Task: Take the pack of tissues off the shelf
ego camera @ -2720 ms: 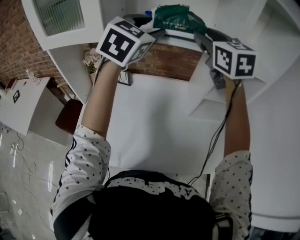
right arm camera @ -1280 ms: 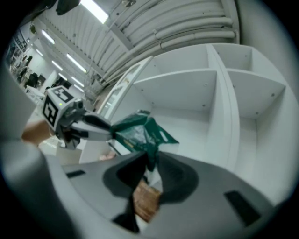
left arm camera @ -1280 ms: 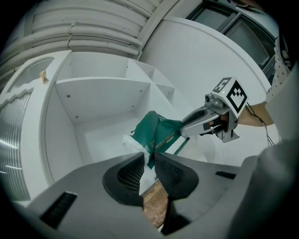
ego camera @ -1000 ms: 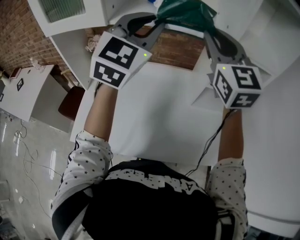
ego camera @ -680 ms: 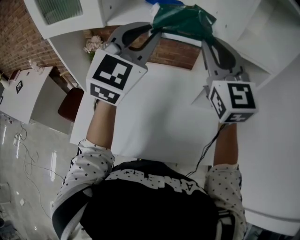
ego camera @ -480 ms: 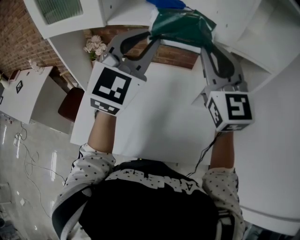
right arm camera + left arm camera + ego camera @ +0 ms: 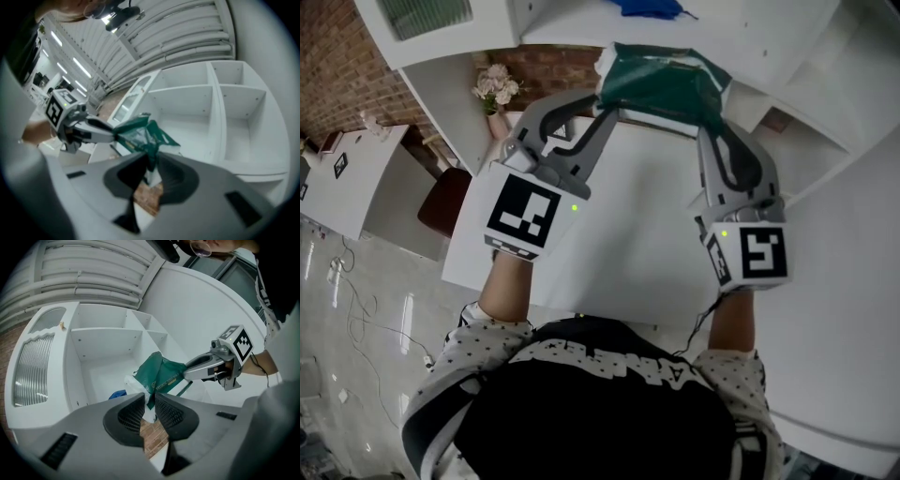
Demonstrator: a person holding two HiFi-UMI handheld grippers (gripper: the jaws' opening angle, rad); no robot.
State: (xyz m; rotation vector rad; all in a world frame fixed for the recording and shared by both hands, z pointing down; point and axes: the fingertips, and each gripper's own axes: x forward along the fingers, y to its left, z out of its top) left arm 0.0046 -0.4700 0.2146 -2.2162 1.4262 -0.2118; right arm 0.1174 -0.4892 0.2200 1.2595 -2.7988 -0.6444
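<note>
A white shelf of smooth, open compartments fills the top of the head view. A crumpled blue object is seen on one of its boards, just behind the pack of tissues. A small bunch of pale flowers is set to the left beside a red brick wall. A plain white table is spread beneath both arms, and a brown chair is placed at its left side. The pack is held up in front of the shelf, between the two grippers and over the table's far edge. Part of the shelf's front edge is covered by it, and whether it touches the board cannot be told. The left gripper is clamped on the wrapper at the pack's left end, and the right gripper on the wrapper at its right end. Table, chair and flowers are shown only by the head view. In the left gripper view the ribbed dark pads are seen closed on a fold of green film, with white showing at the pack's corner and a printed band across its face. In the right gripper view long ceiling lights are shown. The wrapper is soft, creased and glossy. The jaws are of curved grey plastic, and a black-and-white marker cube is carried on each gripper.
</note>
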